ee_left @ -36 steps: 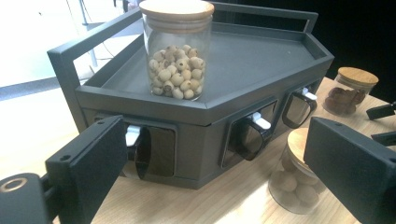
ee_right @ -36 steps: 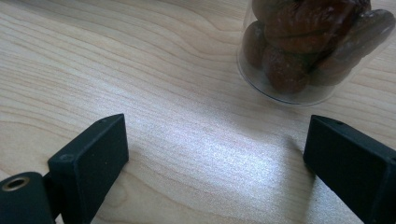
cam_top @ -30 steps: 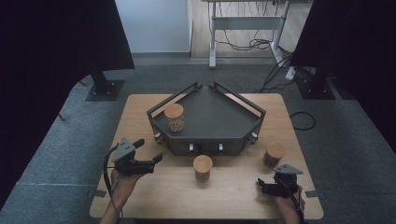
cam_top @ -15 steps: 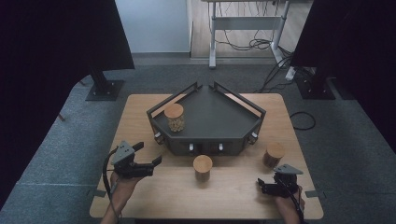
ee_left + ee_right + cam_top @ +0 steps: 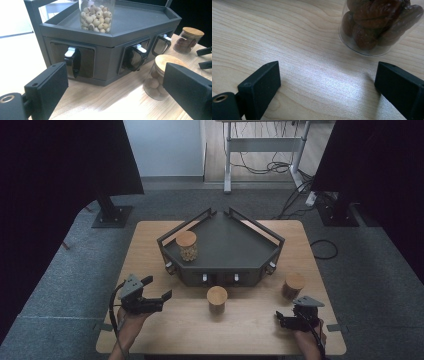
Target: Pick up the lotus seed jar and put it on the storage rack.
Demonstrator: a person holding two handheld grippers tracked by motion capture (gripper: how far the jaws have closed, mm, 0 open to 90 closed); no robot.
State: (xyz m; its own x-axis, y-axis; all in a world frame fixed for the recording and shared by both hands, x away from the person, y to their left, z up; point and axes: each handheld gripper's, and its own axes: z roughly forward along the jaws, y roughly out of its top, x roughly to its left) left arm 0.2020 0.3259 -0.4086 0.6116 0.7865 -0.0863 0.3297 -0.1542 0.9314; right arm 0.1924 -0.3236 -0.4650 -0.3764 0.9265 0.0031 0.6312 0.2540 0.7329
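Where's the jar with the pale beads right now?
In the high view the pale-bead jar stands on top of the dark rack, at its left front corner, apart from both grippers.

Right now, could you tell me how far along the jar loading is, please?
Done: one cork-lidded glass jar of pale beads stands on the dark grey angular tray. In hand: nothing; both tongs, left and right, are open. Left: middle jar and right jar on the wooden table.

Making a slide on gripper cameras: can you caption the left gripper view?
Open left gripper faces a dark rack, a cork-lidded jar near its right jaw.
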